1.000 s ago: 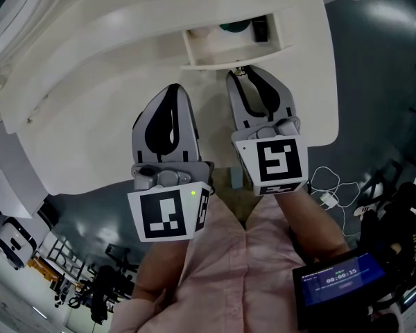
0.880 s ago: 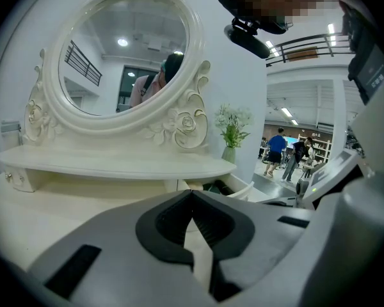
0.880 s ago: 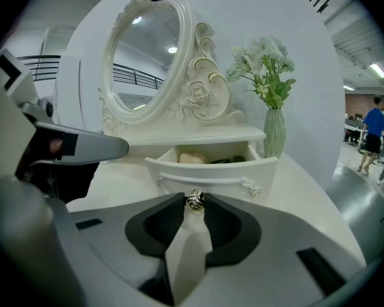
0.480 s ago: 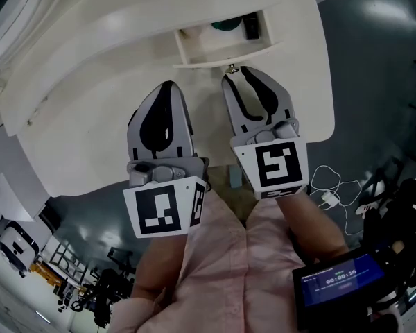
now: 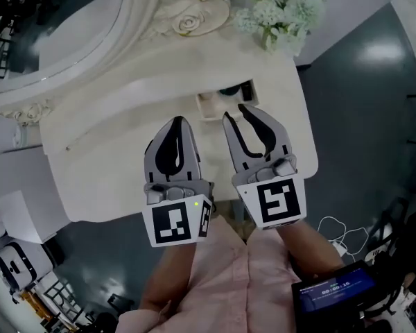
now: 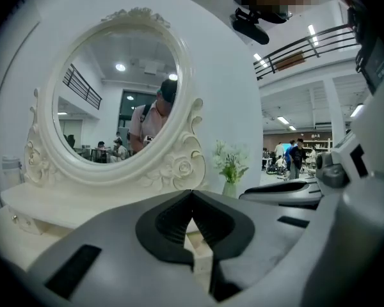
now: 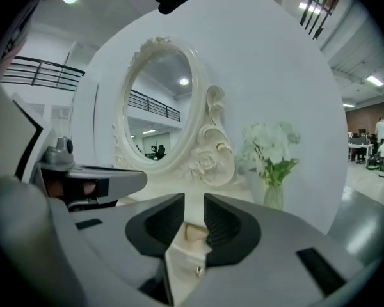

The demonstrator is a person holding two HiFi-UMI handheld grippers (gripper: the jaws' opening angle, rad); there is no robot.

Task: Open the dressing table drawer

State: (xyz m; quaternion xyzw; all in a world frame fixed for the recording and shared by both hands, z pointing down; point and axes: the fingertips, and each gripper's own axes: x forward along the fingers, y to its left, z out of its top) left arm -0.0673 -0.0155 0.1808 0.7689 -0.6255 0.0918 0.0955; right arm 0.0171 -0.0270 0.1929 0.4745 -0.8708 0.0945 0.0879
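The white dressing table (image 5: 125,116) has its small drawer (image 5: 209,107) pulled out at the front, with dark items inside. My right gripper (image 5: 236,114) hovers just in front of the drawer. Its jaws stand apart with nothing between them. Through the gap in the right gripper view (image 7: 193,213) I see the drawer front (image 7: 192,248) and its small knob (image 7: 198,271) below. My left gripper (image 5: 176,121) hangs beside the right one, over the tabletop left of the drawer. Its jaws meet at the tips (image 6: 192,194) and hold nothing.
An oval mirror (image 5: 62,26) in a carved rose frame stands at the back of the table. A vase of white flowers (image 5: 284,9) is at the table's right corner. Dark floor lies to the right, with cables (image 5: 333,224) and a small screen (image 5: 336,288) near me.
Both grippers have lifted and come away from the drawer's knob. The table now looks smaller and farther off, and the mirror frame and flowers have come into view.
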